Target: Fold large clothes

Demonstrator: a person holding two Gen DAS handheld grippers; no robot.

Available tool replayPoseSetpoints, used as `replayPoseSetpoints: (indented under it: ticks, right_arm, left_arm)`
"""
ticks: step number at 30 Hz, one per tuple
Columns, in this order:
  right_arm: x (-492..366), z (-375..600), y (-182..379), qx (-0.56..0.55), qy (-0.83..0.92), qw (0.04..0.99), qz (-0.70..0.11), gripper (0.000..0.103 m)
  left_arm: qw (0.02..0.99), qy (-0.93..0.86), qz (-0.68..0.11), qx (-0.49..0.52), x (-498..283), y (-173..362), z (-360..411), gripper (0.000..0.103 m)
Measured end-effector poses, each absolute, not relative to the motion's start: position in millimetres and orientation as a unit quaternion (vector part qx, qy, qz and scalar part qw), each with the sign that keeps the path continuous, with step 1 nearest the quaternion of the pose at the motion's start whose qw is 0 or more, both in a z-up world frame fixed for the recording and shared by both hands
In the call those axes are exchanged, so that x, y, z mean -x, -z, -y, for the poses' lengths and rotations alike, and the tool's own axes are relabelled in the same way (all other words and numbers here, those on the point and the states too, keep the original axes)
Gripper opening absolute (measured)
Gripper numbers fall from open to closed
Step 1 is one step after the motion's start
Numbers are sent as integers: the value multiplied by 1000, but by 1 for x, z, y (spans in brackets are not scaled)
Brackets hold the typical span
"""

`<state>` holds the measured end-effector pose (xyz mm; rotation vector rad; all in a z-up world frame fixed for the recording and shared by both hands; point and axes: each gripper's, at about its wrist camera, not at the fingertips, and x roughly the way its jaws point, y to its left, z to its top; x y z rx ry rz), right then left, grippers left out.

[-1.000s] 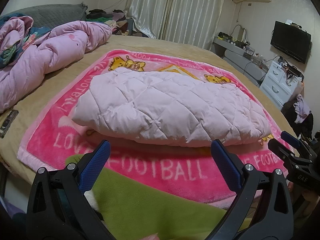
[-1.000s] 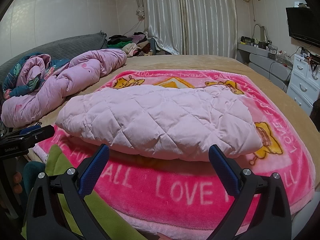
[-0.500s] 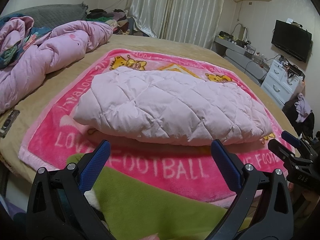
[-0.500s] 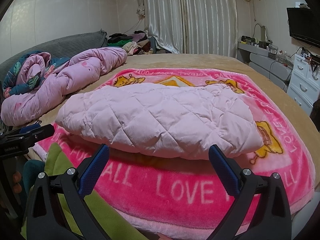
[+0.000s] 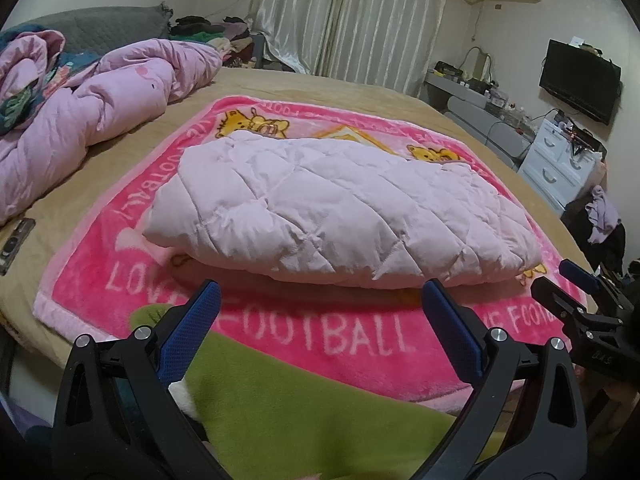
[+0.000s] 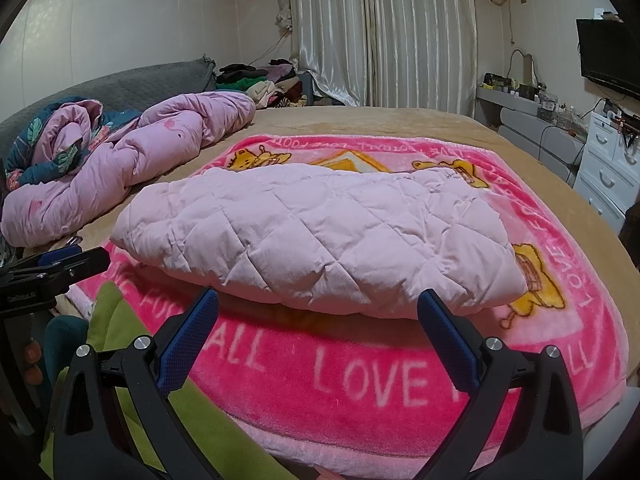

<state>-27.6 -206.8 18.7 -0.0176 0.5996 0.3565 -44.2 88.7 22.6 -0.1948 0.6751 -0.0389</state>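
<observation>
- left gripper (image 5: 320, 322) jaws spread wide, nothing between them, hovering over near edge of pink football blanket (image 5: 320, 344); its blue pads (image 5: 198, 322) apart from all fabric
- right gripper (image 6: 318, 326) jaws also wide, holding nothing, same near edge, short of the jacket
- pale pink quilted jacket (image 5: 340, 210) lies folded as a puffy bundle mid-blanket, near fold edge just beyond both grippers, not touched
- bare blanket strip with lettering runs between fingertips and jacket edge; more bare blanket to jacket's right in right wrist view
- green garment (image 5: 288, 412) under the grippers, overlapping blanket's near left corner
- pink duvet (image 6: 132, 164) bunched on tan bedsheet (image 5: 52, 204) left, well apart from jacket
- small dark device (image 5: 14, 244) near left bed edge
- white drawer unit (image 6: 608, 164) off bed's right side
- vs a second ago: jacket same place and shape, both grippers equally wide, views barely shifted
</observation>
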Motion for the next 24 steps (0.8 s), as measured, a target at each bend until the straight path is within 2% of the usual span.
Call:
replayPoseSetpoints:
  ticks: [16,20,24]
  right_arm:
    - [20,216,-8,3,-173,934,-313,99]
    - [-1,261,0,-53,-123,934,-332,99]
    - [-24,364,13,-83,31,945,-314,99]
  left_arm:
    - [944,12,-317,90,47,-29,-96,94]
    - [933,-7,-342,114,31,-22,-114,94]
    - [921,-80,-356,137,4,-11,-172,94]
